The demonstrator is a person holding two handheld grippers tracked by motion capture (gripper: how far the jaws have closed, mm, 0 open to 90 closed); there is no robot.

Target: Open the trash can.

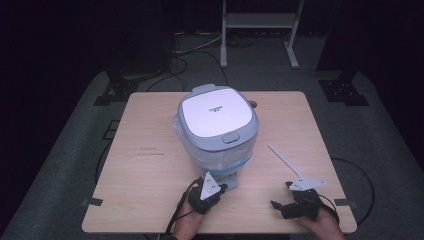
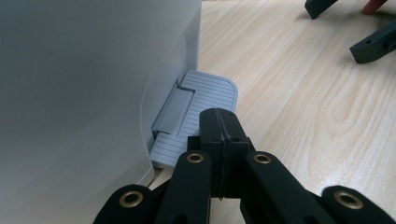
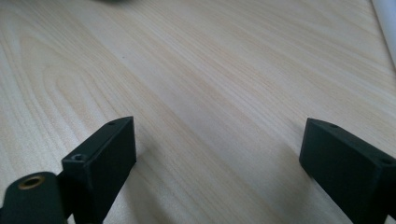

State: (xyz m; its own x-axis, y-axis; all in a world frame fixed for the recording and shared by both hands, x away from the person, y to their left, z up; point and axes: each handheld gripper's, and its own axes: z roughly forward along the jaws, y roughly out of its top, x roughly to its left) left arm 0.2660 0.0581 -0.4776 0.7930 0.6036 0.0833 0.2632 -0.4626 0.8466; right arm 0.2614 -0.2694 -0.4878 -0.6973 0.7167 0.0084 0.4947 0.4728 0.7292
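Note:
A white pedal bin (image 1: pixel 217 122) with a grey-rimmed lid and a clear liner stands mid-table, lid down. Its ribbed grey foot pedal (image 2: pixel 205 100) sticks out at the base toward the table's front edge. My left gripper (image 1: pixel 220 189) is shut with nothing between its jaws, and its joined tips (image 2: pixel 219 121) sit over the pedal's outer end, next to the bin's white wall (image 2: pixel 93 84). My right gripper (image 1: pixel 282 195) rests low near the front right of the table. It stands open (image 3: pixel 219 154) over bare wood, holding nothing.
A thin white stick (image 1: pixel 284 160) lies on the wooden table (image 1: pixel 150 165) to the right of the bin, just beyond the right gripper. The right gripper's jaws also appear at the top right of the left gripper view. Cables and a metal stand sit on the floor behind the table.

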